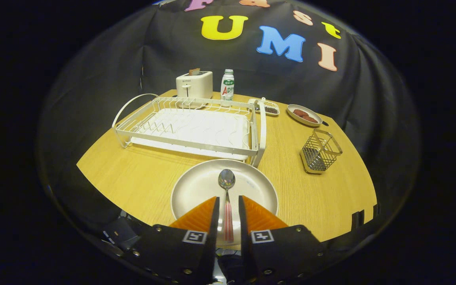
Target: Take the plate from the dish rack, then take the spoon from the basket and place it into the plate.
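Gripper is low over the near edge of the light wooden surface. Its two fingers stand slightly apart, with the pink handle of the metal spoon running between them. A narrow gap shows on each side of the handle, so the fingers look loose around it rather than clamped.

The spoon lies in the round shallow cream plate, its shiny bowl pointing away from the gripper and resting near the plate's middle. The handle reaches back over the plate's near rim. The plate sits flat on the surface, just in front of the white wire dish rack, its far rim close to the rack's near right corner.

The small square wire basket stands to the right of the plate and apart from it.

Beyond the rack: a white toaster, a white bottle with green label, a small tray of dark bits, and a shallow dish holding brown round pieces.
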The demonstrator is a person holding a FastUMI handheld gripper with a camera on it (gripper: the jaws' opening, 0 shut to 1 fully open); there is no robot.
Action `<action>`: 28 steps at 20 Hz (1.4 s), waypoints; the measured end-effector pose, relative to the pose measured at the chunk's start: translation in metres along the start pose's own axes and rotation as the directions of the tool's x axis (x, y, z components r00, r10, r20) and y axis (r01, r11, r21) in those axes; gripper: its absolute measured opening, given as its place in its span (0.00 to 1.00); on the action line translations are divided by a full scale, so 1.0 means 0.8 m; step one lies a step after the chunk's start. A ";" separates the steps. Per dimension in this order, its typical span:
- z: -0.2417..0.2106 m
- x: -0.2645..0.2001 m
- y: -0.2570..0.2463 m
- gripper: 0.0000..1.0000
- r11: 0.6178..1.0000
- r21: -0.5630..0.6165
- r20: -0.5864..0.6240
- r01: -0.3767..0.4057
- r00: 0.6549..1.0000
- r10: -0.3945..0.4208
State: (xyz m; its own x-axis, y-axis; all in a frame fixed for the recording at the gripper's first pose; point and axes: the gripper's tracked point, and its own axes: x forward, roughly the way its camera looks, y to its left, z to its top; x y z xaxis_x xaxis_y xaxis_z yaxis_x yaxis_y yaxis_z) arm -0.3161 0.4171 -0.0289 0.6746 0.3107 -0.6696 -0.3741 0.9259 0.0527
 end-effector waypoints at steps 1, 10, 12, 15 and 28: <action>0.003 0.000 -0.003 0.35 1.000 0.004 -0.003 0.004 1.000 -0.004; 0.066 -0.020 -0.026 0.36 0.999 0.016 0.096 0.035 0.995 -0.037; 0.084 -0.030 -0.035 0.35 0.998 0.027 0.125 0.048 0.991 -0.051; 0.109 -0.042 -0.046 0.35 0.997 0.055 0.169 0.055 0.984 -0.063; 0.167 -0.044 -0.072 0.97 0.994 0.100 0.256 0.036 0.965 -0.061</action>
State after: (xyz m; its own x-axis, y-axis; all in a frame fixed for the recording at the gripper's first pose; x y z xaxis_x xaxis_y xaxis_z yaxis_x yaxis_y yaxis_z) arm -0.2333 0.3816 0.0902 0.8366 0.2982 -0.4596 -0.2837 0.9534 0.1022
